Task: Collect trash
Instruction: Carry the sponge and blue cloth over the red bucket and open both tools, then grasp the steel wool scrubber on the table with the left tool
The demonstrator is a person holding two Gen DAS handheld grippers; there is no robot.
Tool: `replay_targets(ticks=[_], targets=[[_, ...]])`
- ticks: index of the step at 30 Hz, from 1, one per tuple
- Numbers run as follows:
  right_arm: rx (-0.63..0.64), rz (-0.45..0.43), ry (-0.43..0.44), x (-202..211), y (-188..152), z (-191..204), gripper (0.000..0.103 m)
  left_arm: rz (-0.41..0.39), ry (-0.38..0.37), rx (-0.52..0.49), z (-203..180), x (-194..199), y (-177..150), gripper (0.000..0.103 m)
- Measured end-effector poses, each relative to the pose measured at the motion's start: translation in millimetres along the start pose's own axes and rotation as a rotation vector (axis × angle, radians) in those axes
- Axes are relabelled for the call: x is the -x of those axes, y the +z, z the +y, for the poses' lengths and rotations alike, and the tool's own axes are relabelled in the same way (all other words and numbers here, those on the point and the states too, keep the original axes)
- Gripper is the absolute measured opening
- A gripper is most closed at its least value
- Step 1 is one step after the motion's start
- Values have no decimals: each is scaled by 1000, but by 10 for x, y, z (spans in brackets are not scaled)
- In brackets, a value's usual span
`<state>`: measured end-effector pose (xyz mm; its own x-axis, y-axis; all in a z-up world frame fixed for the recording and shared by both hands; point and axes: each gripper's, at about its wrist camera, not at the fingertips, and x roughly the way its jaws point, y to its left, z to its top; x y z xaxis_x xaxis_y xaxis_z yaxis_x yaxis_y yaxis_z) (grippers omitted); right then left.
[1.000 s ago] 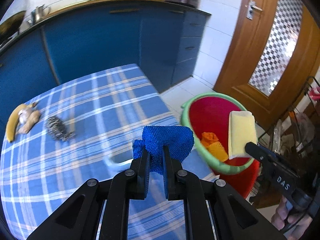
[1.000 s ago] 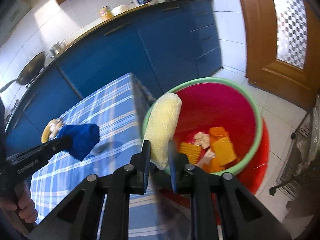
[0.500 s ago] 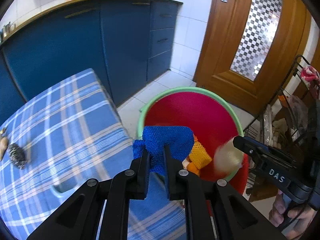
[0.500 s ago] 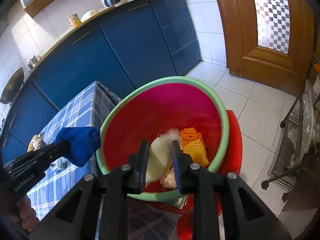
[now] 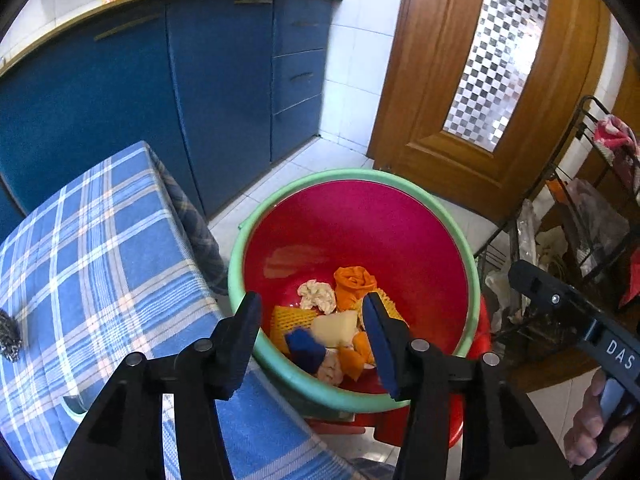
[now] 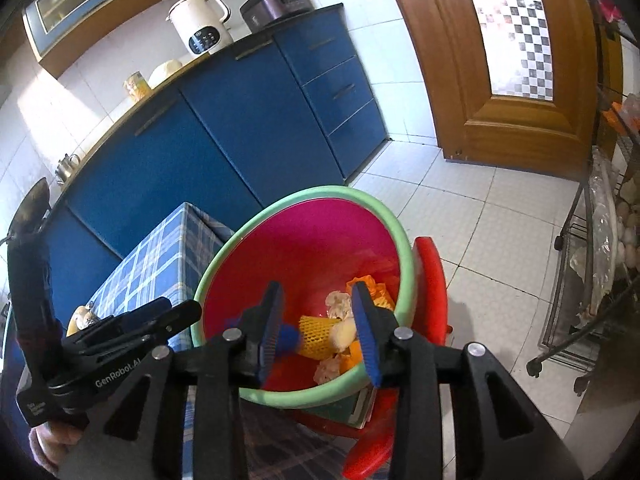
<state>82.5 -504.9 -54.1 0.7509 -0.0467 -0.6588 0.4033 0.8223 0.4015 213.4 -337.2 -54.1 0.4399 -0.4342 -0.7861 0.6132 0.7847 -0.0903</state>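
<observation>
A red bucket with a green rim (image 5: 360, 174) stands beside the table, holding trash. My left gripper (image 5: 310, 312) hangs over its near edge, jaws opening, with nothing between them. Below it in the bucket lie a blue cloth (image 5: 306, 346), a pale yellow sponge (image 5: 334, 324), crumpled white paper (image 5: 317, 295) and orange scraps (image 5: 354, 280). My right gripper (image 6: 316, 296) is also above the bucket (image 6: 320, 192), jaws opening and holding nothing. The blue cloth (image 6: 288, 338) and the sponge (image 6: 344, 334) rest under it beside yellow mesh (image 6: 316, 336).
The table with a blue plaid cloth (image 5: 100, 248) is at the left, with a steel scourer (image 5: 10, 336) near its edge. A red stool (image 6: 430, 280) sits under the bucket. Blue cabinets (image 5: 224, 80), a wooden door (image 5: 460, 100) and a wire rack (image 5: 580, 240) surround the tiled floor.
Both grippers moved from the table side to over the bucket and opened. The blue cloth left the left gripper and the yellow sponge left the right one; both now lie in the bucket.
</observation>
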Motion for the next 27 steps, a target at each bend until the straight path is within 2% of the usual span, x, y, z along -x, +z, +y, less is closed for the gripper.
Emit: replay_targets(ticks=[14, 18, 27], targets=[[34, 8, -1, 151, -131, 153, 39, -36, 40, 66, 248, 373, -136, 54], [45, 24, 22, 173, -213, 276, 45, -53, 83, 104, 443, 535, -217, 53], [81, 31, 65, 255, -356, 612, 52, -84, 184, 207, 1017, 848, -394, 54]])
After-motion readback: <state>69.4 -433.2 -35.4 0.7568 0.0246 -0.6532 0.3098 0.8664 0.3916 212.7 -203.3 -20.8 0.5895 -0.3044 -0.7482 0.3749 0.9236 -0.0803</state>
